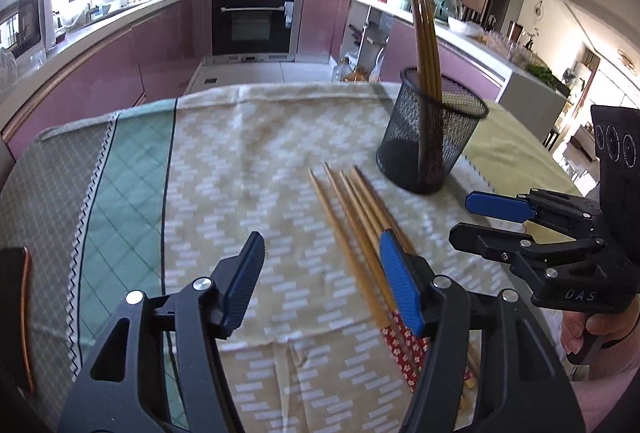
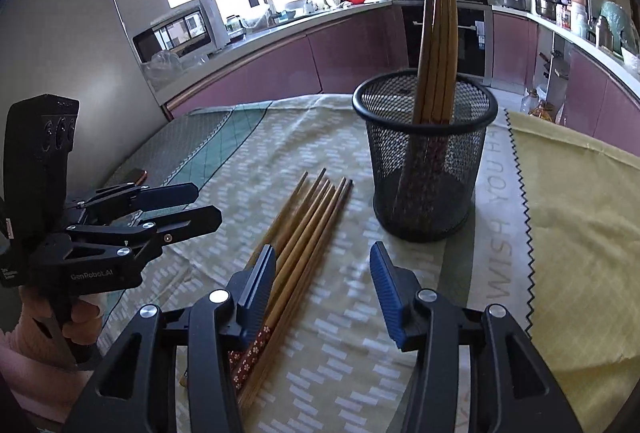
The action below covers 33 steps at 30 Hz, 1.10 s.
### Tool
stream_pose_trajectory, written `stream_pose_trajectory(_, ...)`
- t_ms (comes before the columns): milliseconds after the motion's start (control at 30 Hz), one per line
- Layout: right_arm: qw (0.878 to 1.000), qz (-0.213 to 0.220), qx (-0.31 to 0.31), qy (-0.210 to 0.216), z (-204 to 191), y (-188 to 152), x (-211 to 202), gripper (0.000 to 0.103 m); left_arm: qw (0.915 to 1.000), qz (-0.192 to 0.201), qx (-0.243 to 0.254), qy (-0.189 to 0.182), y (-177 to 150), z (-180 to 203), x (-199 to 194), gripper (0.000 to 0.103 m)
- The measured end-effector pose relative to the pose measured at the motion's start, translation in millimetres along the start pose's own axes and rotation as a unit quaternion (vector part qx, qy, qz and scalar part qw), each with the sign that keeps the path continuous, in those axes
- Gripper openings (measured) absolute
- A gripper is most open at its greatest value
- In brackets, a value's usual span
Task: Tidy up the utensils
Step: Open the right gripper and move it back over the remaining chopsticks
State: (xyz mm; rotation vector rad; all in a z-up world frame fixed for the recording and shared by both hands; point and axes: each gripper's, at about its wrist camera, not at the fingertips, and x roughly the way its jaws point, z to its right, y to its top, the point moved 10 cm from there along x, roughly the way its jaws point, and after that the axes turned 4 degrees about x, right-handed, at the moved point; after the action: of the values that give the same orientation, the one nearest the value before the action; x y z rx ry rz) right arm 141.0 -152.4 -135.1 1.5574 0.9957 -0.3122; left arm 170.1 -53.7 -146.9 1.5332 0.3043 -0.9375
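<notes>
A bundle of loose chopsticks point(image 2: 308, 233) lies flat on the patterned cloth point(image 1: 248, 153) that covers the desk, their thin tips pointing toward a black mesh cup point(image 2: 426, 157). The cup stands upright just beyond those tips, close to them but apart, and holds several more chopsticks point(image 2: 438, 45) standing on end and leaning together above its rim. A yellow cloth point(image 2: 580, 217) with a zigzag edge lies to the right of the cup.

The left gripper point(image 1: 320, 281) is released, its blue pads wide apart with only cloth between them; its right pad sits over the thick ends of the loose chopsticks in the left wrist view without clamping them. The right gripper point(image 2: 322, 293) is also released and holds nothing. In its own view the left pad overlaps the chopstick bundle, whose decorated red handle ends point(image 2: 250, 357) show below it, while the space between the pads is bare cloth.

Each gripper shows in the other's camera, held by a hand point(image 1: 588, 329) in a pink sleeve point(image 1: 612, 361). Behind the desk runs a kitchen with pink cabinets point(image 1: 140, 45) and a black oven point(image 1: 256, 21).
</notes>
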Motion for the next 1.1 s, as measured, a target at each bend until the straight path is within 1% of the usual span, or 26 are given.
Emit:
stream_pose_trajectory(167, 1.000, -0.018, 0.003, -0.006, -2, -15, 10, 0.047, 0.9998, -0.022, 0.002, 0.000, -14, 4, 9, 0.059)
stream_pose_trajectory(400, 1.000, -0.028, 0.009, -0.011, 0, -26, 14, 0.047, 0.9992, -0.040, -0.004, -0.003, -24, 6, 17, 0.058)
stream_pose_trajectory(767, 0.999, -0.029, -0.002, -0.024, -4, -27, 18, 0.047, 0.9986, -0.053, 0.000, -0.002, -29, 12, 23, 0.057)
stream_pose_trajectory(1100, 0.999, -0.031, -0.012, -0.032, -5, -30, 22, 0.047, 0.9985, -0.055, 0.004, 0.006, -31, 14, 26, 0.057)
